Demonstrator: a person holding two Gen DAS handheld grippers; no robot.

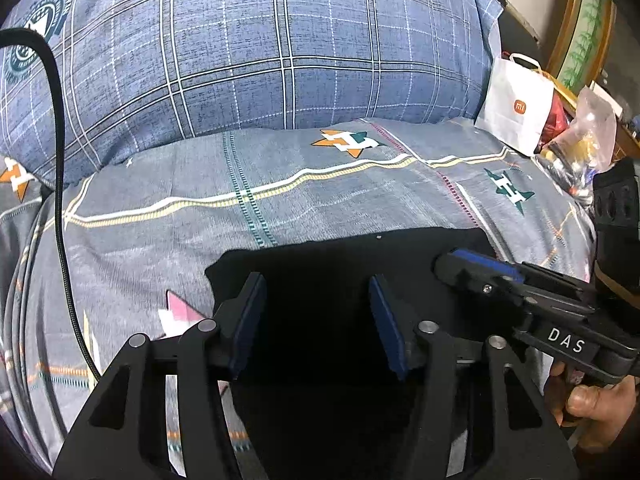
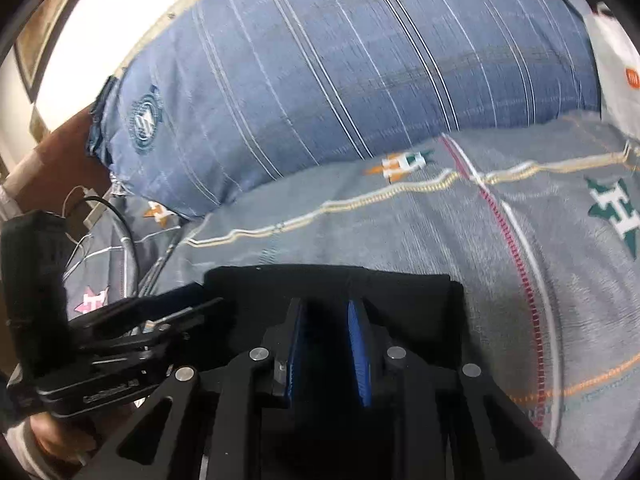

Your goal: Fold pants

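Note:
Black pants point(image 1: 340, 264) lie flat on the grey patterned bed sheet point(image 1: 280, 200), their far edge straight. My left gripper point(image 1: 317, 280) hovers over the pants' left part, open, with only dark cloth showing below the gap between its blue pads. In the right wrist view it comes in from the left point(image 2: 200, 300). My right gripper point(image 2: 325, 308) is over the pants point(image 2: 400, 292) with a narrow gap between its pads, and I see no cloth pinched there. The left wrist view shows it low over the pants' right corner point(image 1: 446, 266).
A big blue plaid quilt point(image 1: 260, 48) is piled behind the pants. A white paper bag point(image 1: 516, 108) and plastic-wrapped clutter point(image 1: 580, 140) stand at the back right. A black cable point(image 1: 60, 200) hangs at the left. A hand point(image 1: 592, 412) grips the right tool.

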